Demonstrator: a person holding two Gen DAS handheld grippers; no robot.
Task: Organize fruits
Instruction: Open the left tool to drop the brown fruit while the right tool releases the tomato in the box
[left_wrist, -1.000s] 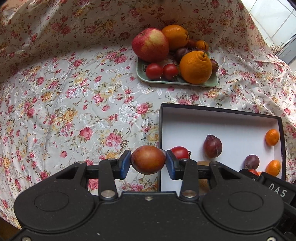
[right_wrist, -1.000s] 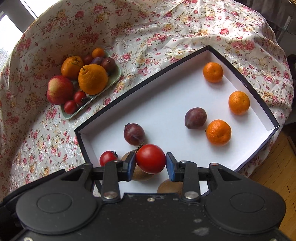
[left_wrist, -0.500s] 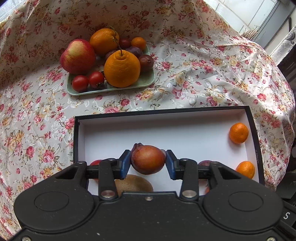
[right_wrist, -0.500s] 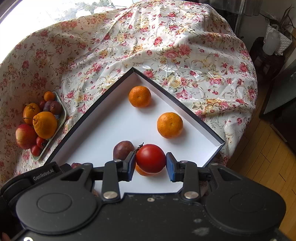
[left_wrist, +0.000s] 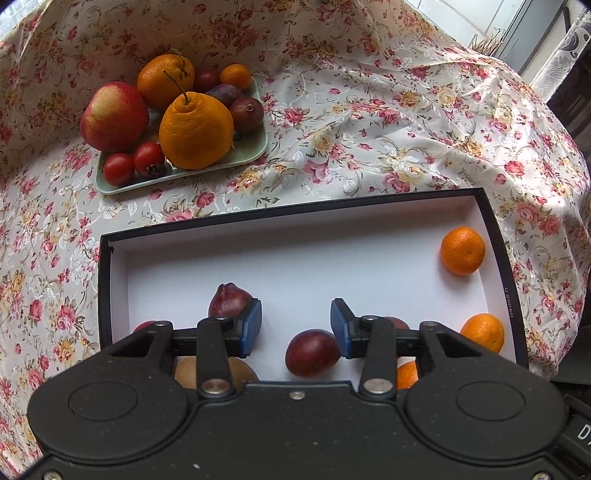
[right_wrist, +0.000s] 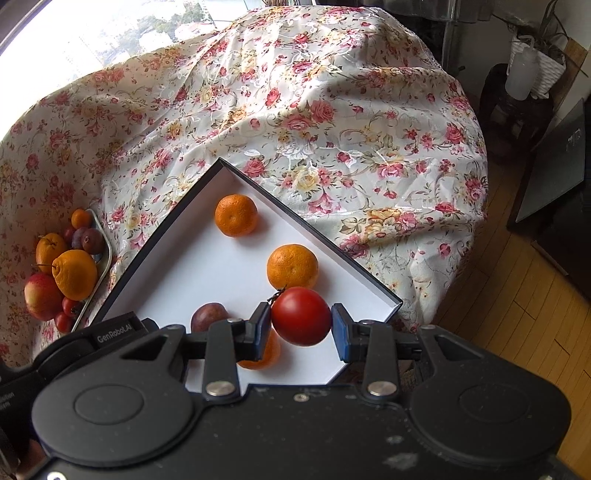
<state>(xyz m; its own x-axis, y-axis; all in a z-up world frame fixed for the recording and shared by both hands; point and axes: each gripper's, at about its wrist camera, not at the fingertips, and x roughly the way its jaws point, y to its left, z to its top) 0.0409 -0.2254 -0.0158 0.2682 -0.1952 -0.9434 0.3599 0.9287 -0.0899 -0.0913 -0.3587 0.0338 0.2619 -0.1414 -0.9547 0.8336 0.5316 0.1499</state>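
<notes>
Fruits are split between two spots on the rose-patterned tablecloth (left_wrist: 369, 122): a shallow black-rimmed box with a white floor (left_wrist: 295, 254), and a pale green rectangular tray (left_wrist: 255, 147) beyond it. Nearest to me, the left gripper (left_wrist: 295, 326) points steeply down over the box; its blue pads have just been easing apart and now stand clear of the dark reddish-purple plum (left_wrist: 312, 352) lying on the white floor below them, nearer the right-hand pad. A brown kiwi (left_wrist: 236, 369) peeps out from under its left finger, and a second dark plum (left_wrist: 229, 301) sits just behind that pad. The right gripper (right_wrist: 301, 328) hangs over the box's near corner with a round red tomato (right_wrist: 301, 315) between its pads; the left pad touches the fruit, but whether the right one still presses on it or stands a hair off I cannot tell. Under it lie a small orange mandarin (right_wrist: 264, 354) and another purple plum (right_wrist: 208, 315). Farther into the box are two more mandarins (right_wrist: 291, 266), apart from each other. On the tray well beyond, a red-yellow apple (left_wrist: 114, 116), a big knobbed orange (left_wrist: 195, 131), two cherry tomatoes (left_wrist: 133, 164) and several smaller fruits crowd together.
</notes>
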